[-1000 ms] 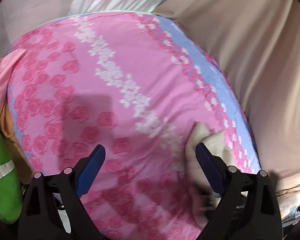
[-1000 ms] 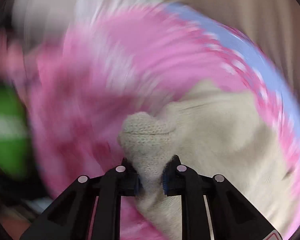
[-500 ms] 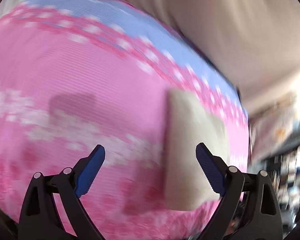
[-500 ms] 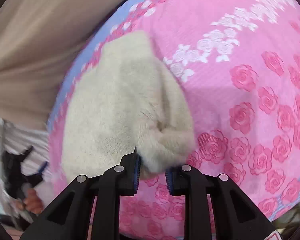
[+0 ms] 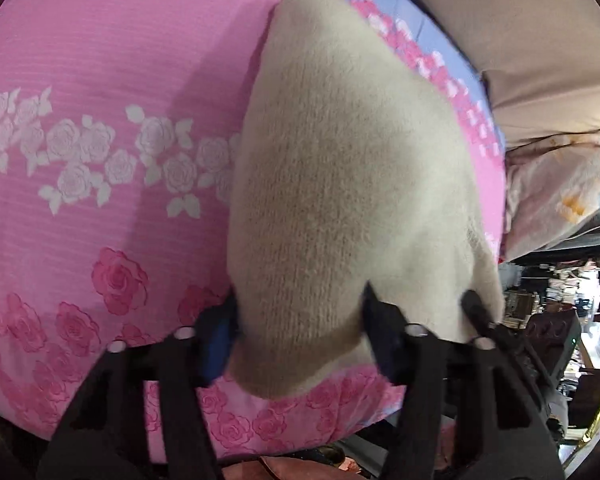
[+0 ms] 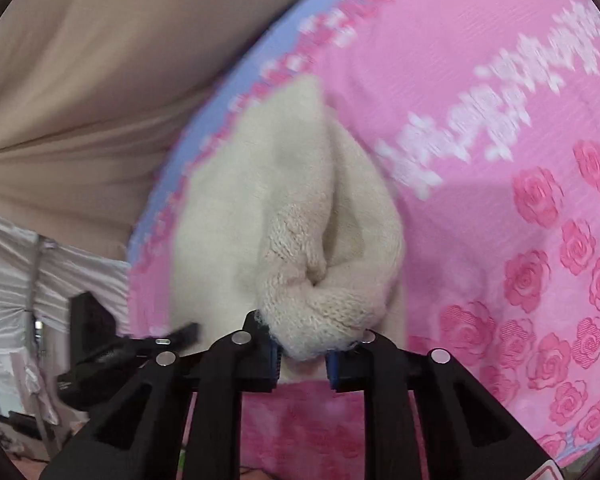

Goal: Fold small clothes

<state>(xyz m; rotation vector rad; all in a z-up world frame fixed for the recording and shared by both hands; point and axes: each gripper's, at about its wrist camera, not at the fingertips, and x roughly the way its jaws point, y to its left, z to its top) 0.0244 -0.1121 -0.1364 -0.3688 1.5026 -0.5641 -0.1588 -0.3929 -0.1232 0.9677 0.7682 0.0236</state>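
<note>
A cream knit garment (image 5: 340, 160) lies on a pink rose-patterned sheet (image 5: 100, 120), close to its blue border. In the left wrist view my left gripper (image 5: 300, 340) is closing on the garment's near end. The knit fills the gap between the blue pads, and the right finger dents it. In the right wrist view my right gripper (image 6: 302, 350) is shut on a bunched, rolled end of the same garment (image 6: 228, 208). The rest of the garment spreads flat over the sheet (image 6: 500, 120) beyond that end.
Beige fabric (image 5: 520, 20) borders the sheet's far side, also in the right wrist view (image 6: 80, 80). A pale crumpled bag (image 5: 560, 192) and dark room clutter (image 5: 560, 320) lie past the bed's edge. A black tool body (image 6: 88, 340) shows beside the garment's left edge, before white cloth (image 6: 12, 272).
My left gripper swept across the sheet to the cream garment and narrowed from wide open around its near end. My right gripper kept its hold on the bunched end while its view swung round.
</note>
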